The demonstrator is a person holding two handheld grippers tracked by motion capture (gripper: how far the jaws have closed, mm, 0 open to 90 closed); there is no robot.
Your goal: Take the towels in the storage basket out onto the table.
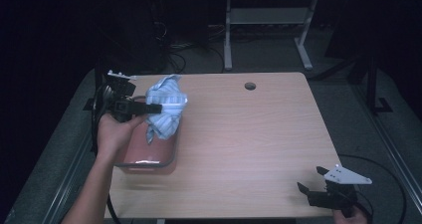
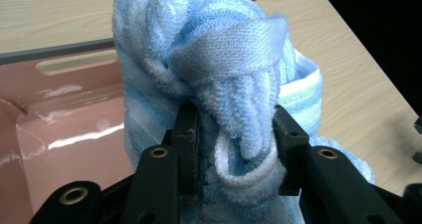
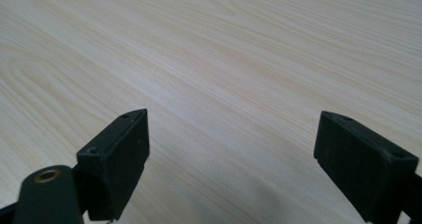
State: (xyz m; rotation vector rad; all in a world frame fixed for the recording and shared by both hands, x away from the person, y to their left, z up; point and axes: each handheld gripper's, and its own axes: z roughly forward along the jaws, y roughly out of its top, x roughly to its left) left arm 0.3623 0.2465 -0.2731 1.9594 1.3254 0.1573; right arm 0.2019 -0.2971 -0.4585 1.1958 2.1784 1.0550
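From above I see my left gripper (image 1: 158, 108) holding one blue striped towel (image 1: 166, 109) bunched over the far end of one pink tub (image 1: 149, 162) at the table's (image 1: 249, 144) left edge. The left gripper view adds the detail: both jaws pinch the terry folds (image 2: 239, 129), above the tub's glossy floor (image 2: 64, 139). My right gripper (image 1: 309, 180) rests at the near right corner, jaws spread wide and empty over bare wood (image 3: 224, 59). The middle is free.

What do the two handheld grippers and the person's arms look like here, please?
Both the left gripper and the right gripper are black, each with two blocky flat-faced jaws, brass-coloured rivets at the linkages and a grey three-cornered plate on top. A black cable trails from each. The left forearm is bare, with no sleeve in sight.
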